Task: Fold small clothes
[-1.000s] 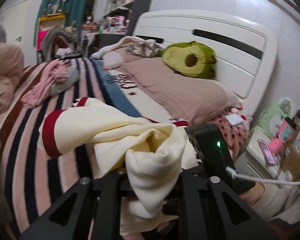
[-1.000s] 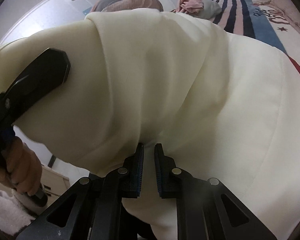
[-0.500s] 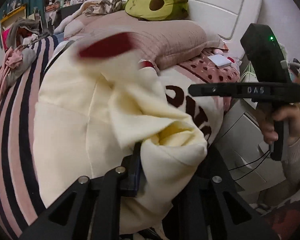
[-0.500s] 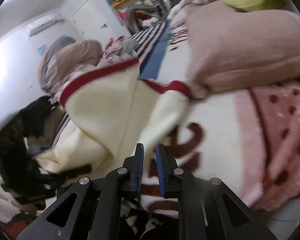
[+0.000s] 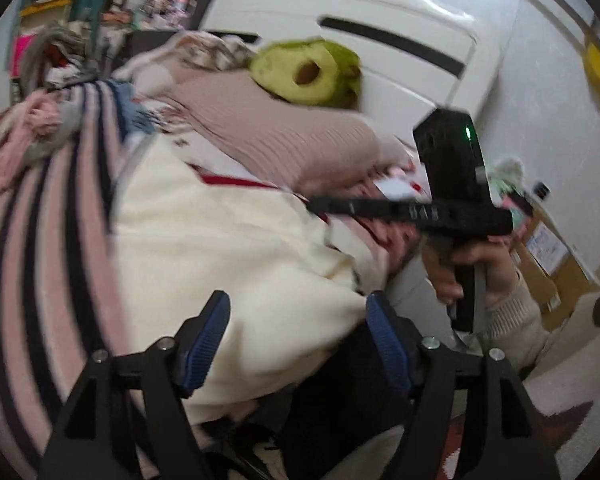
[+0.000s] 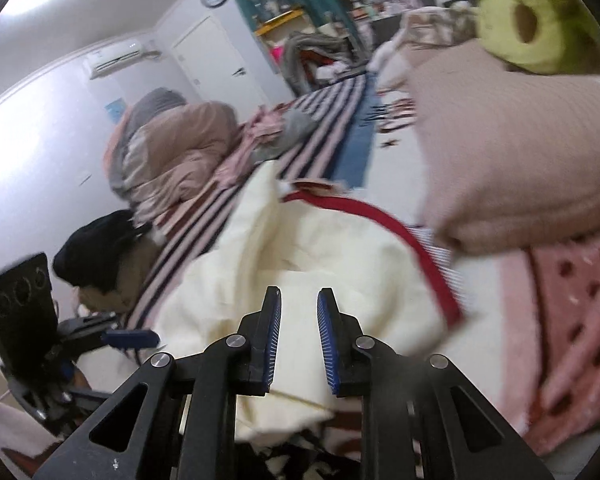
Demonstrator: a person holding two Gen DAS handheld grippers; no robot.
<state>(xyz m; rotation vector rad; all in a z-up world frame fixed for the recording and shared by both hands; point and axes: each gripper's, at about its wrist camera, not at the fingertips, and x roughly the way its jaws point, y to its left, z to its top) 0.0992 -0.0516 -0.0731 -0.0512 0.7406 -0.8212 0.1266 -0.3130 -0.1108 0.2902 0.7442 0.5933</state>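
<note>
A cream sweatshirt with red trim (image 5: 220, 248) lies spread on the bed near its front edge; it also shows in the right wrist view (image 6: 308, 256). My left gripper (image 5: 298, 320) is open, its jaws wide apart over the garment's near hem and holding nothing. My right gripper (image 6: 298, 320) is open with a narrower gap, just above the cream cloth, empty. The right gripper (image 5: 452, 208) shows from the side at the right of the left wrist view. The left gripper (image 6: 128, 338) shows at the lower left of the right wrist view.
A striped pink and navy blanket (image 5: 40, 240) covers the bed. A pink pillow (image 5: 276, 136) with an avocado plush (image 5: 308, 74) lies by the white headboard (image 5: 380, 32). A pile of pink clothes (image 6: 268, 128) and a rolled duvet (image 6: 172, 144) lie further off.
Both grippers have opened and let go of the cream sweatshirt, which now lies flatter on the bed. The left gripper has pulled back.
</note>
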